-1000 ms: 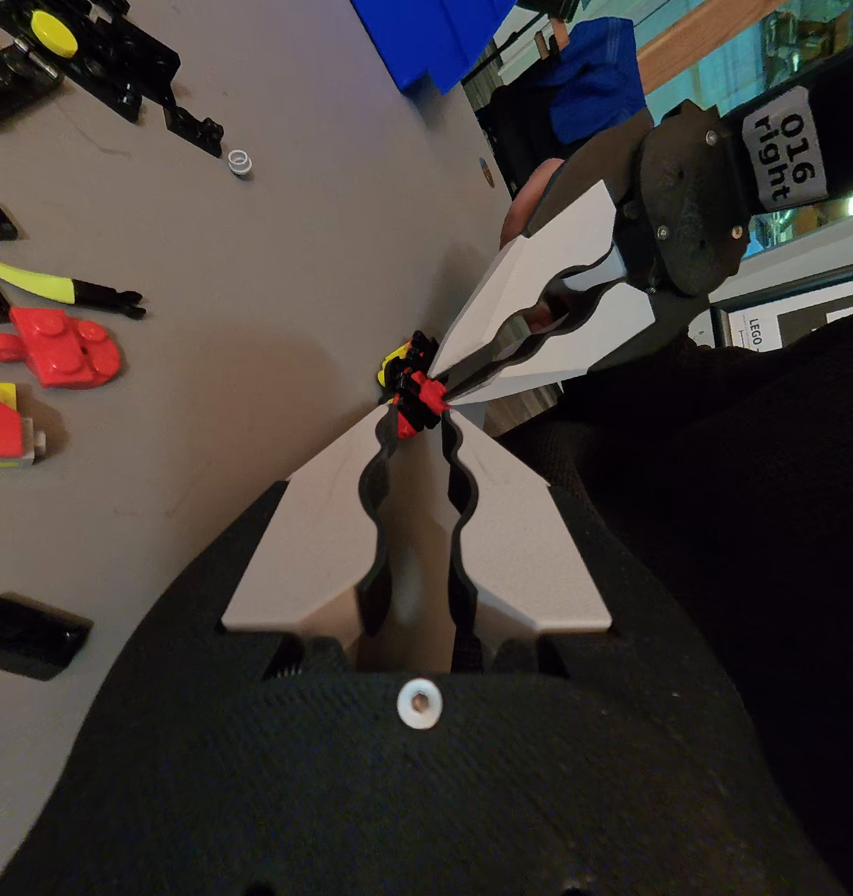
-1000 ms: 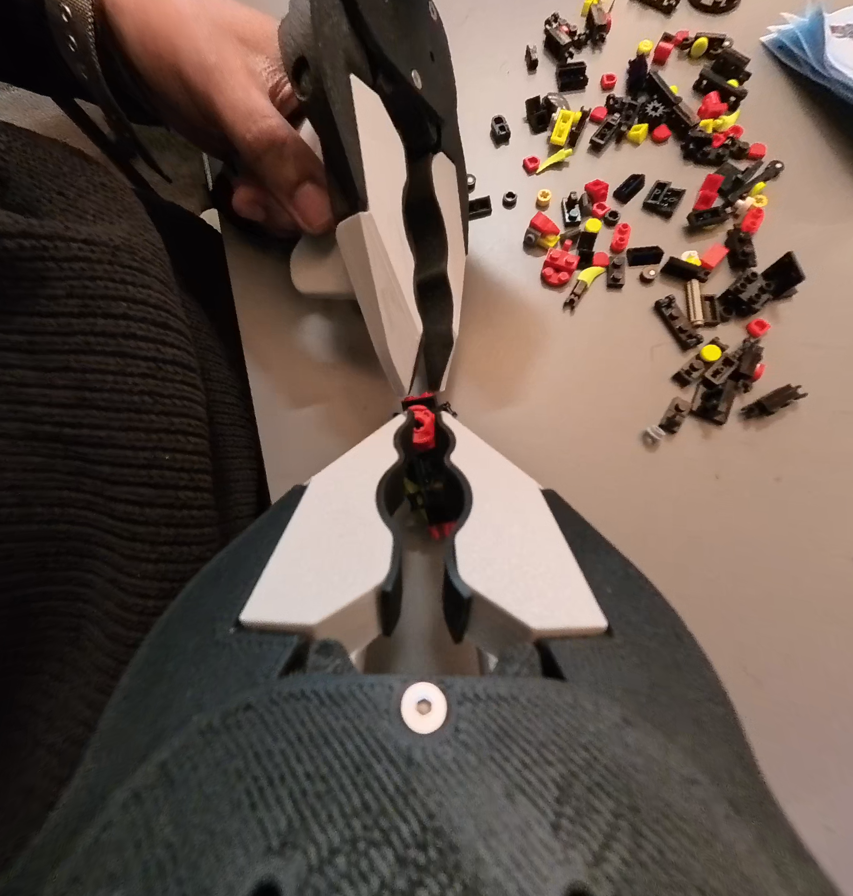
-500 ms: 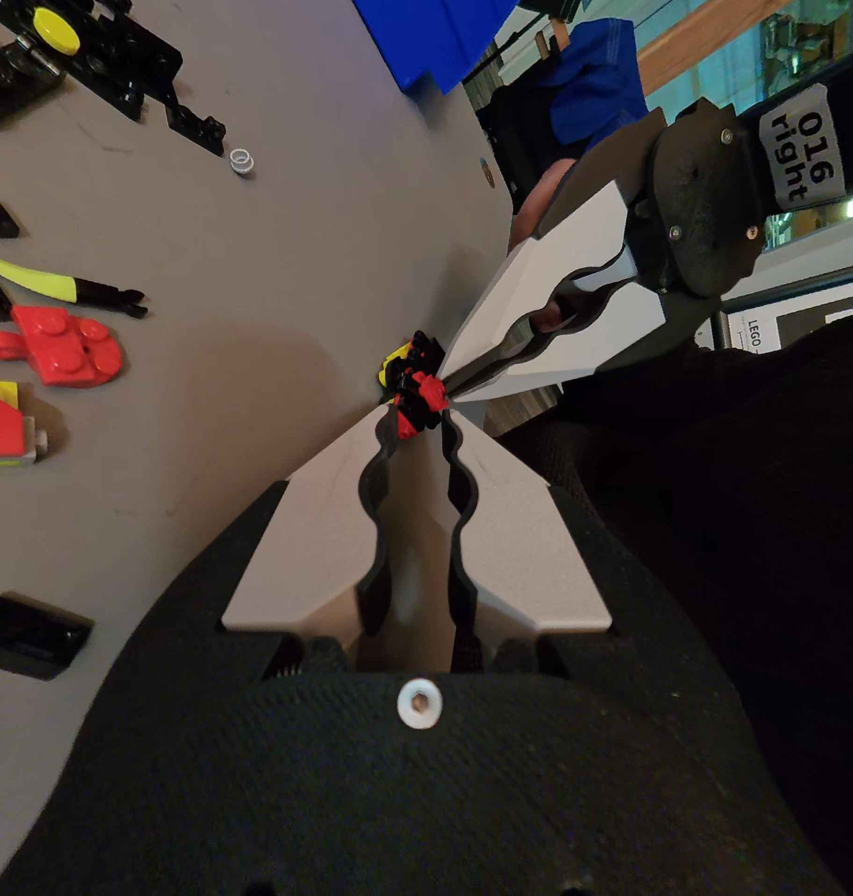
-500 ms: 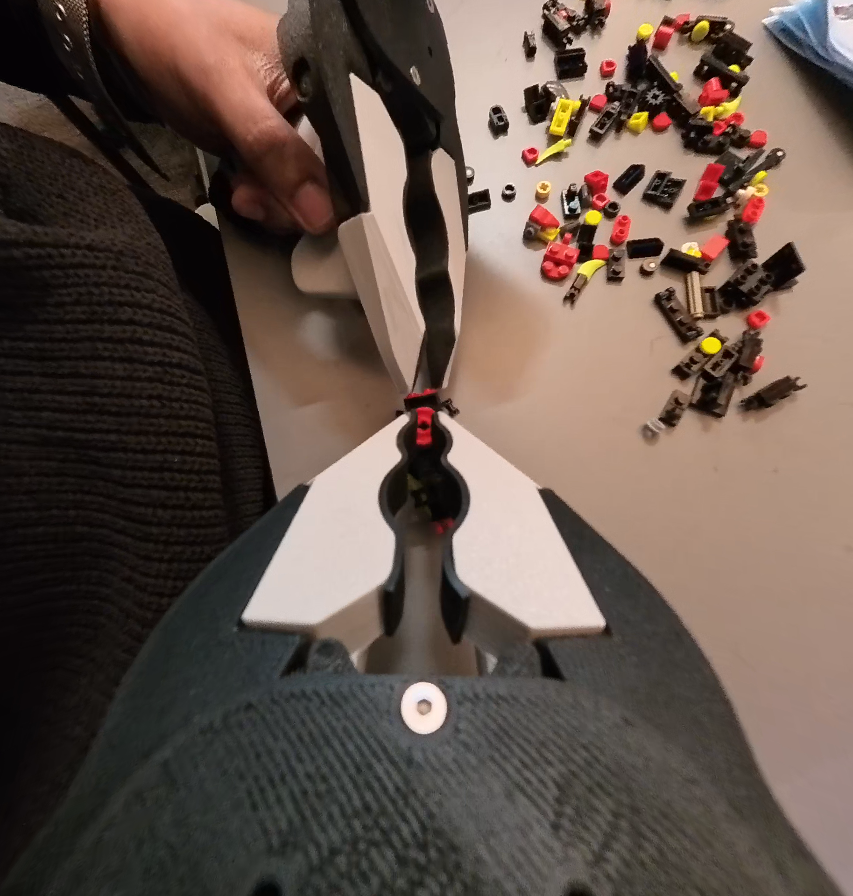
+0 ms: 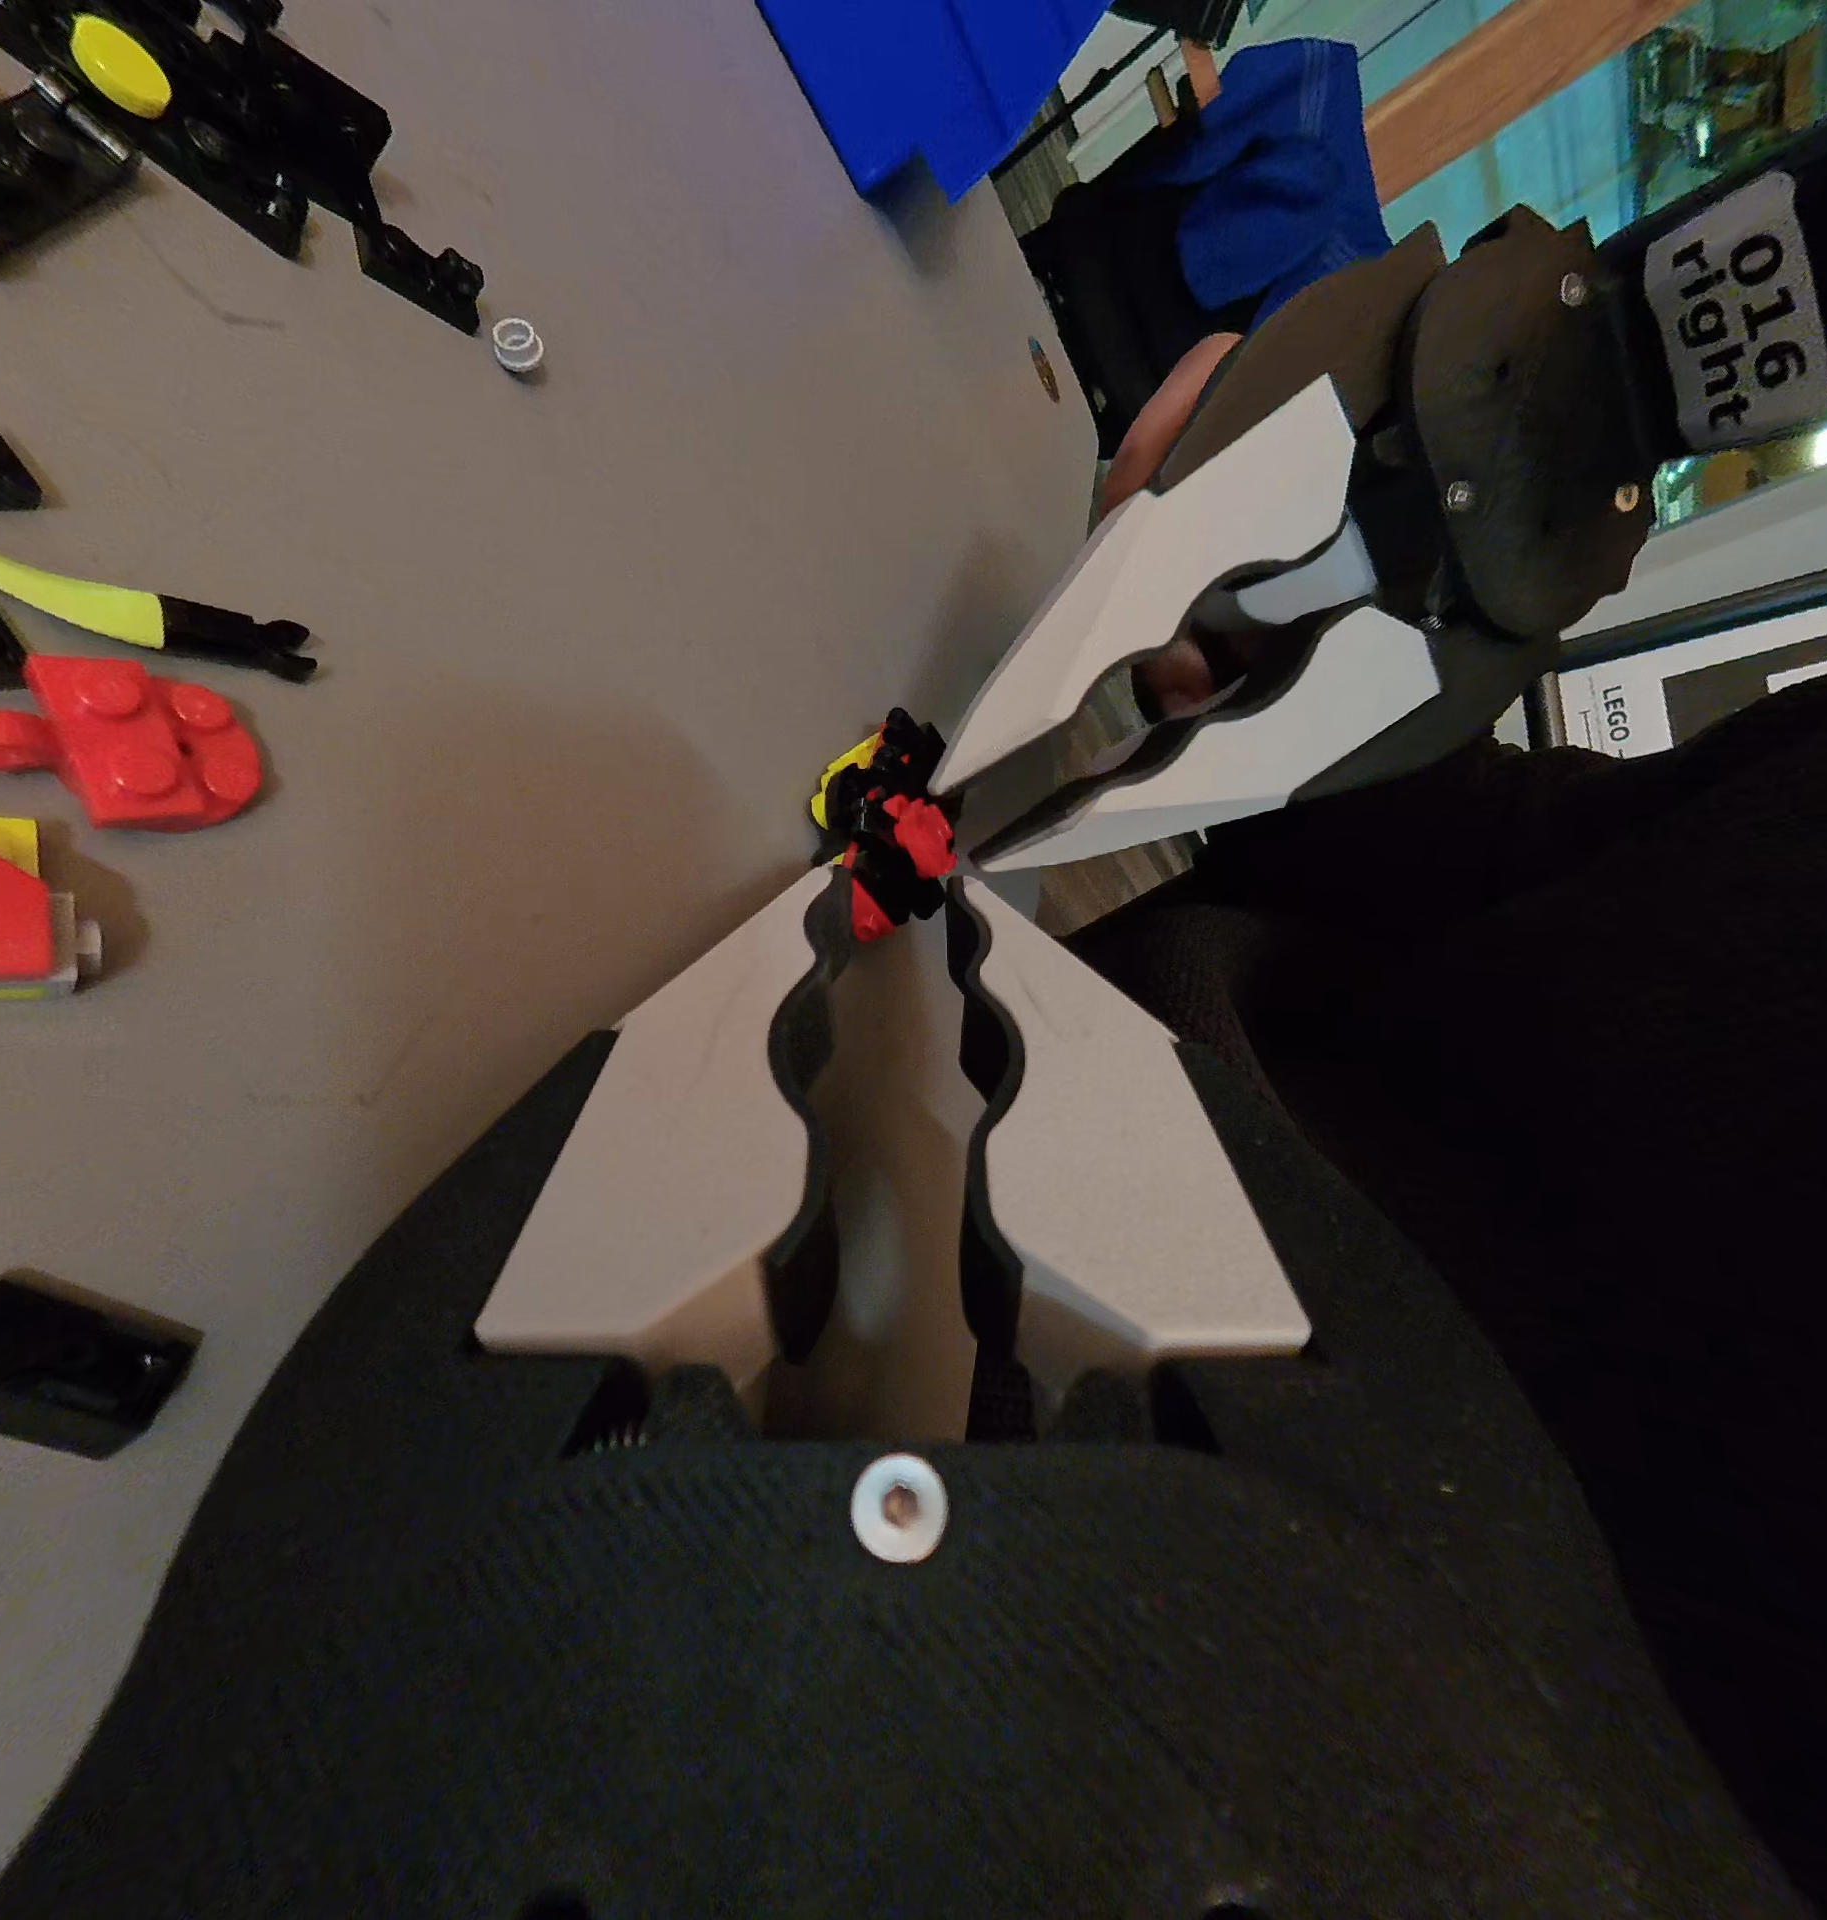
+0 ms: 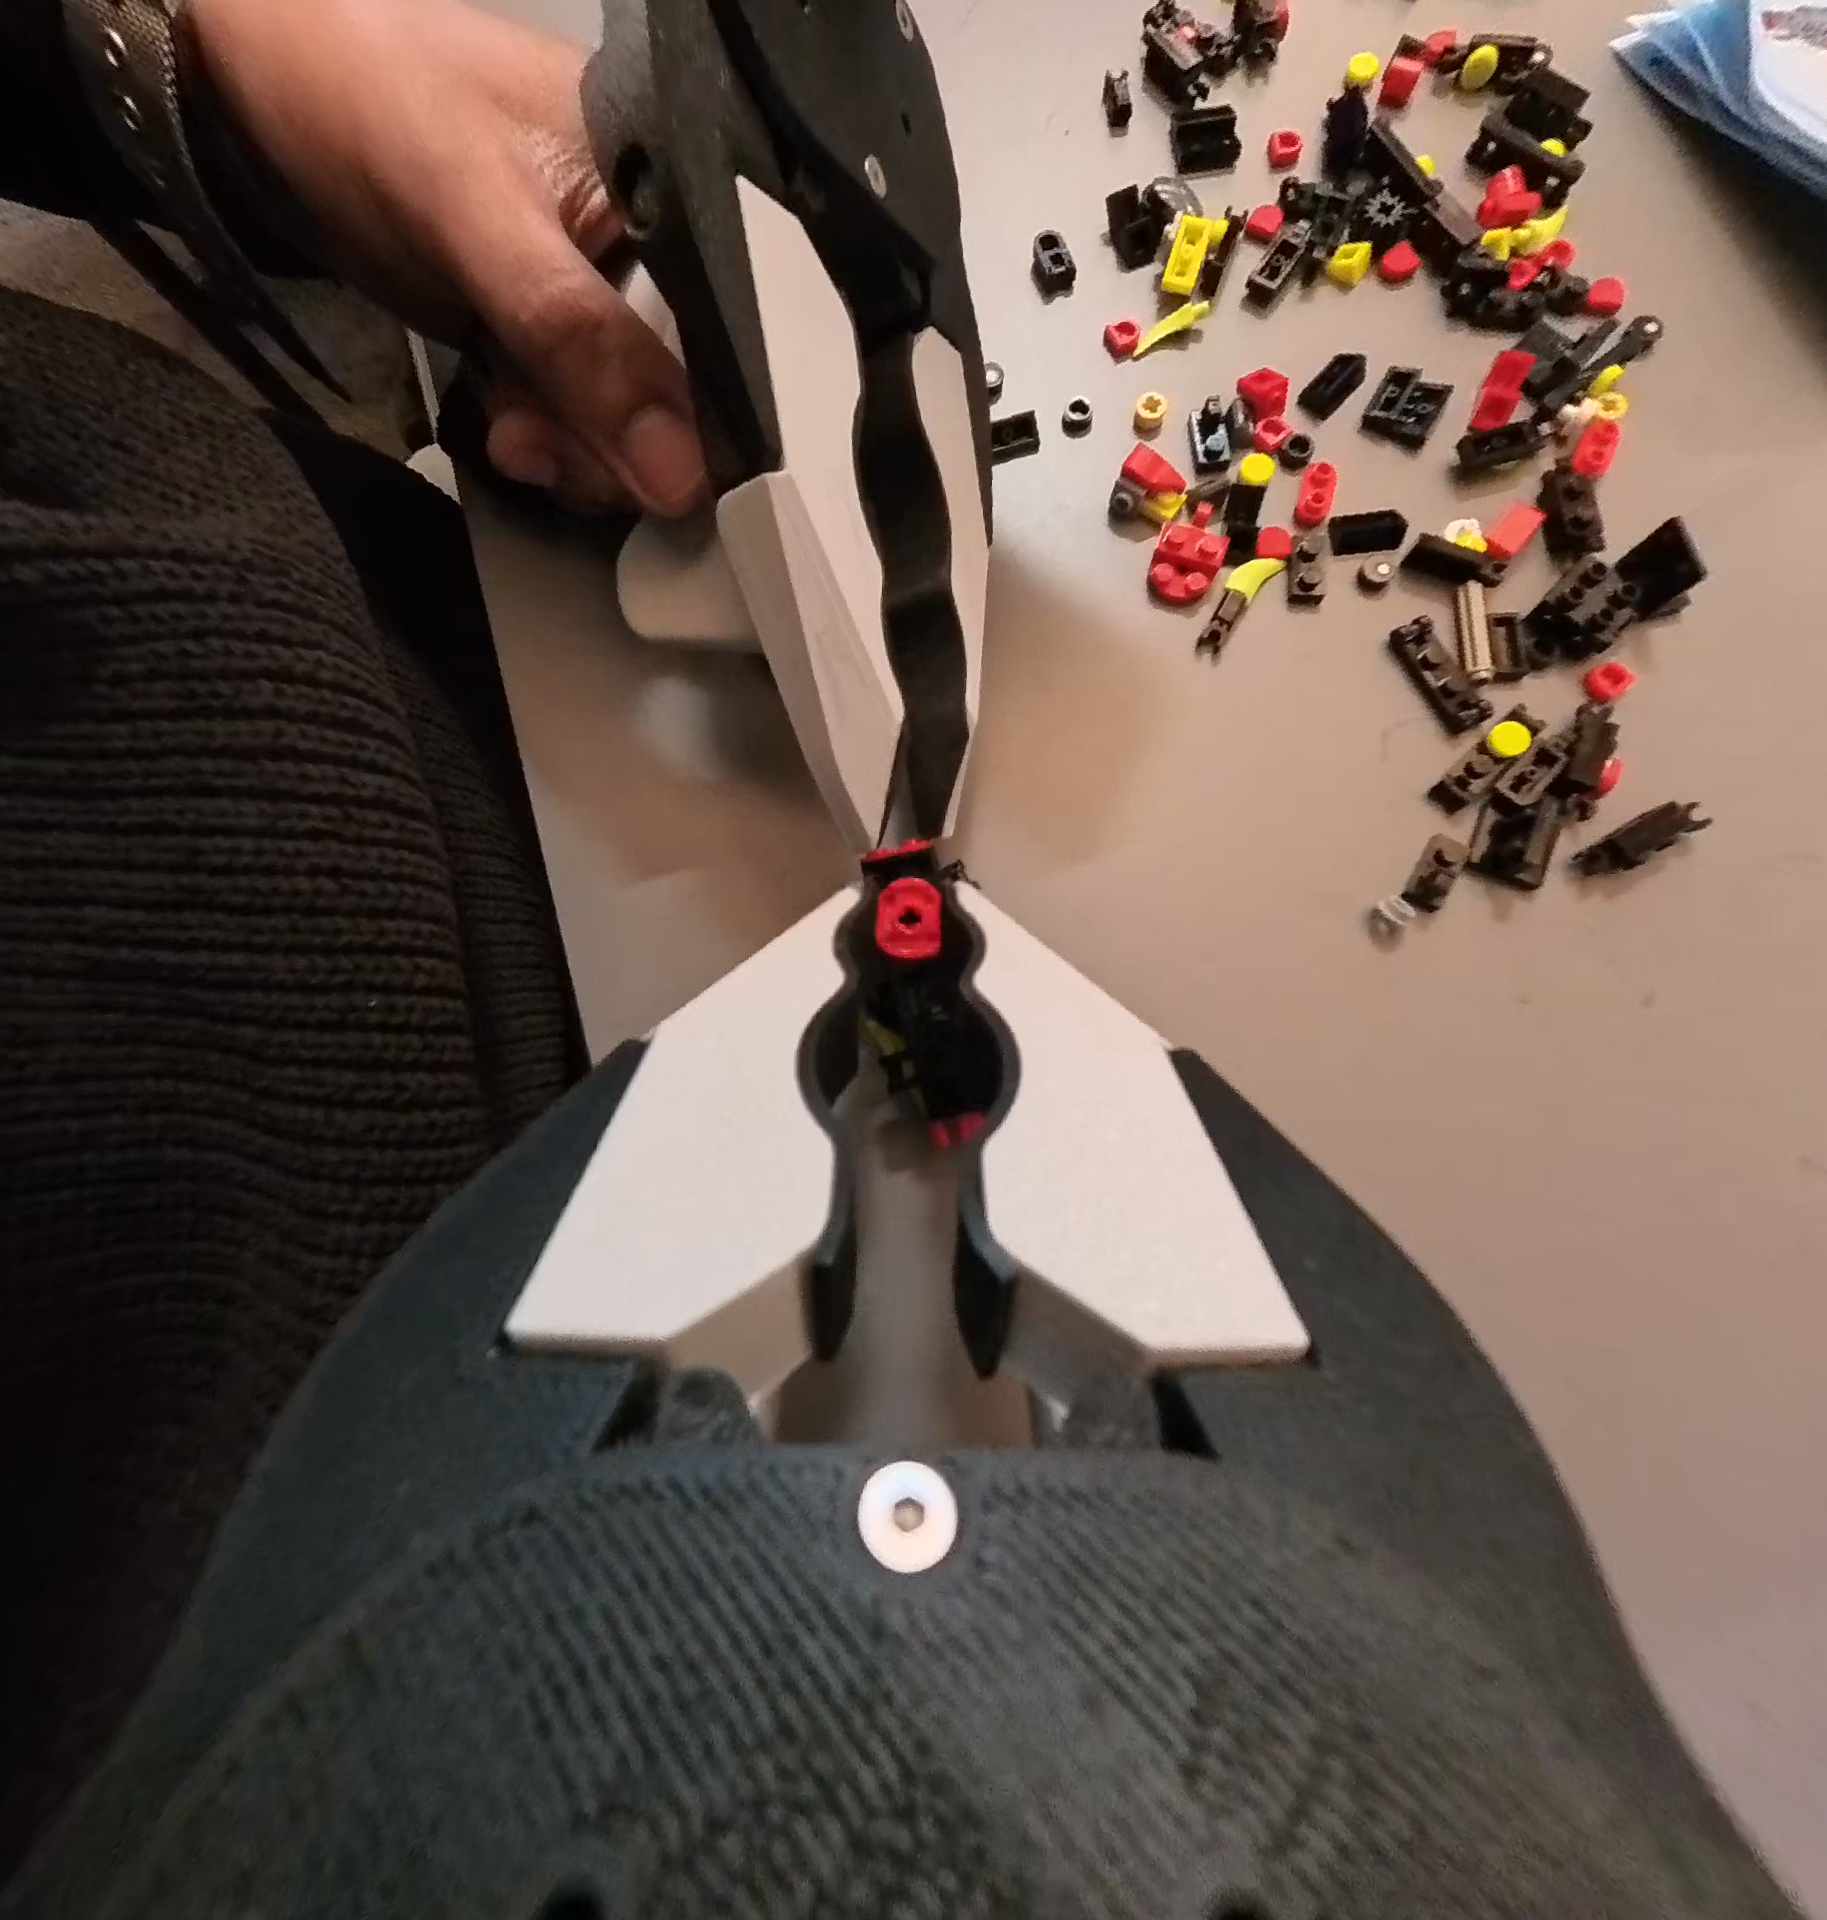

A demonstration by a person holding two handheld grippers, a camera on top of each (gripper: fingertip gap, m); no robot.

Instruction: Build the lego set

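Right wrist view shows a small black, red and yellow brick assembly (image 6: 914,1013) held above the grey table (image 6: 1252,1039), its long axis running along the right gripper (image 6: 907,925), whose tips stand slightly apart around a red round piece (image 6: 907,918). The left gripper (image 6: 914,831), gripped by a hand (image 6: 452,239), comes in from the far side, closed on the assembly's far end. Loose bricks (image 6: 1408,416) lie far right.

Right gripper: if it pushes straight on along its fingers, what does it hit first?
Probably the small red piece between the right gripper fingertips, on the black, red and yellow brick assembly held by the left gripper.
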